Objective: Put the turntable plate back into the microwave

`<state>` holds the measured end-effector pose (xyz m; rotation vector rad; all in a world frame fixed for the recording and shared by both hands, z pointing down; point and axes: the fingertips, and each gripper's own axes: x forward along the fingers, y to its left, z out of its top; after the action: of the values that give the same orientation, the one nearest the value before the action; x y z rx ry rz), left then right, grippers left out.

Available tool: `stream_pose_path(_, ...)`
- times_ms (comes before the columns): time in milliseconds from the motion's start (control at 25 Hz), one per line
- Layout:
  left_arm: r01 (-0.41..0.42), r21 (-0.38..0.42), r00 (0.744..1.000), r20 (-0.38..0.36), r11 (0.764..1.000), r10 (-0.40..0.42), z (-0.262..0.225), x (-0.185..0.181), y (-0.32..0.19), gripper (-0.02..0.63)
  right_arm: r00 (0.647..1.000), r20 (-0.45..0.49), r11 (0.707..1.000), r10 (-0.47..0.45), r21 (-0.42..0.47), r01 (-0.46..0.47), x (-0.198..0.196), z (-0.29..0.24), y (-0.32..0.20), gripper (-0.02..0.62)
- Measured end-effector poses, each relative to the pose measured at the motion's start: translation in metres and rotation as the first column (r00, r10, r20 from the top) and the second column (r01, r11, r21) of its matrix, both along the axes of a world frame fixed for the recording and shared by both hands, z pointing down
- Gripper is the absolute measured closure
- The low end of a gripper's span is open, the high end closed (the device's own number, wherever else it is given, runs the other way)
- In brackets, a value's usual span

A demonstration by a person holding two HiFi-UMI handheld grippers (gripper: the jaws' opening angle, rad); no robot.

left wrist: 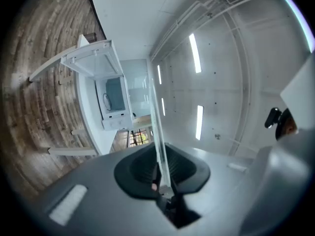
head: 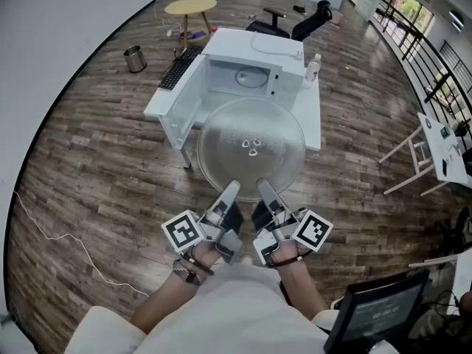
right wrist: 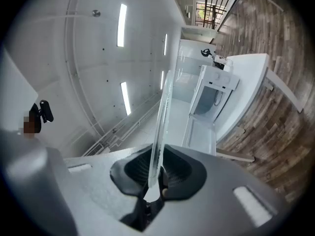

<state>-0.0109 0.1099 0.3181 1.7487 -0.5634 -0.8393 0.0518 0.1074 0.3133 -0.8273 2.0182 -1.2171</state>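
Both pairs of jaws are closed on the near rim of the glass plate (head: 251, 150). In the left gripper view, the left gripper (left wrist: 160, 175) is seen with its dark pads pinched on the plate's edge, and the glass runs straight out from between them. In the right gripper view, the right gripper (right wrist: 156, 175) is seen gripping the same rim in the same way. From the head view the two grippers are held side by side, close together, and the plate is carried roughly level in the air, stretching away from the jaw tips.

Just beyond the plate's far edge, ahead of the jaws, a white microwave (head: 247, 72) is set on a white table (head: 313, 120). Its door (head: 181, 102) is swung open to the left of the jaws, so the cavity is exposed. The plate is not yet inside; it is held in front of the opening, apart from the microwave.

A small bottle (head: 313, 68) is stood on the table to the right of the microwave. A keyboard (head: 177, 66) is laid past the open door, and further off a round yellow table (head: 191, 6), a metal bin (head: 134, 58) and an office chair (head: 295, 22) are placed on the wooden floor (head: 96, 161).
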Motion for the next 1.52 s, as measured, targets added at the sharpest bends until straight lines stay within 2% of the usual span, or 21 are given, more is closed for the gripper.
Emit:
stream_pose_path(480,0.061,-0.031,0.998,0.005,0.998,-0.061,0.013,0.024,0.01,0.55,0.998,0.006,0.998,-0.062,-0.02,0.062,0.024,0.015,0.006,0.551)
stream_pose_path(720,0.084,-0.036,0.996,0.018,0.996,-0.083,0.016,0.022,-0.001,0.551,0.996,0.024,0.996,-0.082,-0.025,0.083,0.022,0.02,-0.006,0.549)
stream_pose_path(960,0.091,-0.043,0.996,-0.014,0.995,-0.092,0.017,0.017,-0.032,0.552,0.995,0.022,0.995,-0.094,-0.027,0.094,0.017,0.02,-0.037,0.549)
stream_pose_path(1520,0.05,-0.036,0.999,0.003,0.998,-0.049,0.015,0.008,-0.132,0.552,0.998,0.032,0.999,-0.049,-0.019,0.05,0.009,0.014,-0.135,0.549)
